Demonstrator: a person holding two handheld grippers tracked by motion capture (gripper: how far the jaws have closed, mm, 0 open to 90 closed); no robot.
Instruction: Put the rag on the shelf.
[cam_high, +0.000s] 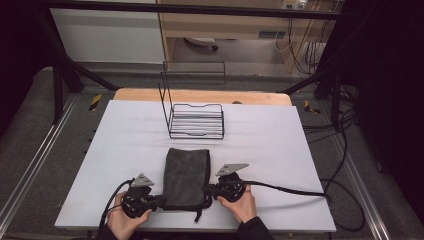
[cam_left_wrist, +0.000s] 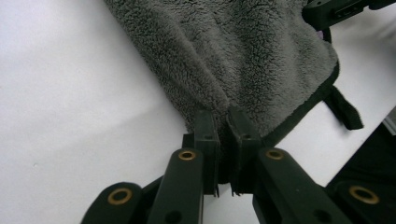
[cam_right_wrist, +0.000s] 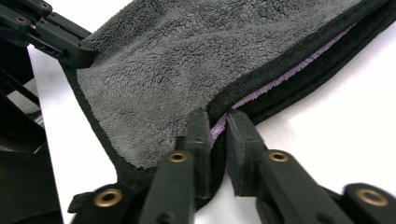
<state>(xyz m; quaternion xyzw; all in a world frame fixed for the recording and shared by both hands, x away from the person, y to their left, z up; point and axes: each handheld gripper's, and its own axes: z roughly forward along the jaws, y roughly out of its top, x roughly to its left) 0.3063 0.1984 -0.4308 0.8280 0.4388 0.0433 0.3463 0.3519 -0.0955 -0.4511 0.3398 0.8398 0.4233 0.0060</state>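
1. A folded grey fleece towel (cam_high: 186, 176) lies on the white table (cam_high: 280, 150), on the person's side of the black wire rack (cam_high: 196, 120) and well apart from it. Its long axis points toward the rack.

2. The left gripper (cam_high: 159, 200) is clenched on the towel's near-left corner. In the left gripper view its jaws stand close together, with the pile bunched up between them (cam_left_wrist: 223, 119).

3. The right gripper (cam_high: 206, 189) is clamped on the towel's right edge, near the corner farthest from the rack. The right gripper view shows the black hem and a lilac inner layer (cam_right_wrist: 280, 74) pinched between its jaws (cam_right_wrist: 218, 123).

4. Judged from this, the step in hand is the two-corner grasp — both near corners are taken and the cloth lies flat, not yet lifted.

5. The next move likely calls for raising both corners evenly and carrying the near edge toward the rack, either to fold again or to bring the towel to the rack. All stacked layers must stay caught — the hanging loop (cam_left_wrist: 344, 109) near the left corner could snag.
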